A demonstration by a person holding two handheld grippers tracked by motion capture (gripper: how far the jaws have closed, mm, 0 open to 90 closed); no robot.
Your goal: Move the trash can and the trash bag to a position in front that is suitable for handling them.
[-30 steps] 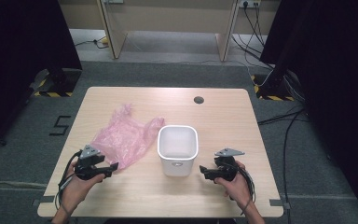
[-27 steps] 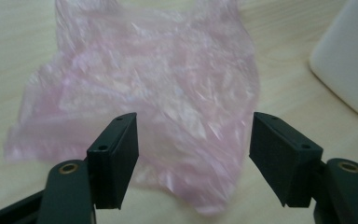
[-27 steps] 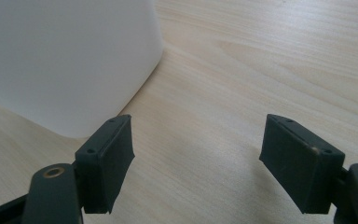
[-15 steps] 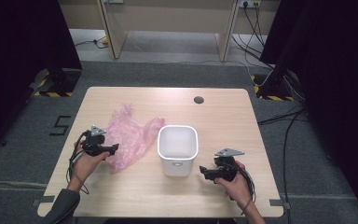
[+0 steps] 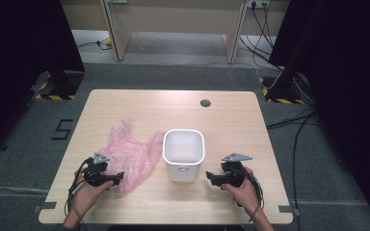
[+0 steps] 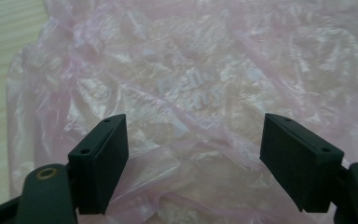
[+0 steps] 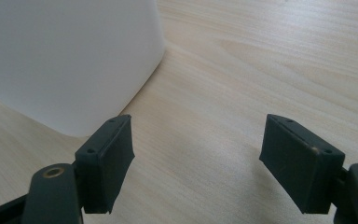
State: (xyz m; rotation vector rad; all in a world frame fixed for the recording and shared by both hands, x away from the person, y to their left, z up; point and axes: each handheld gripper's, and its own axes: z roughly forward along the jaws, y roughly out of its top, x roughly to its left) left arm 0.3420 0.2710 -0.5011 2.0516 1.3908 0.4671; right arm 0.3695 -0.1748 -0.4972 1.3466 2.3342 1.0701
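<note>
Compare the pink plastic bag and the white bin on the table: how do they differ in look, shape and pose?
The pink plastic bag is translucent and crinkled; the white bin is opaque and smooth. The bag lies flat and spread out, while the bin stands upright with its mouth open upward. The bag is shapeless; the bin keeps a rounded-square form. Both rest on the wooden table, side by side, and neither is gripped.

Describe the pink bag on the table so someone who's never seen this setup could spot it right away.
On the light wooden table, find the white bin near the middle. The pink bag lies flat just to its left, ahead of the left claw. It is the sole crinkled, see-through pink plastic thing there.
</note>
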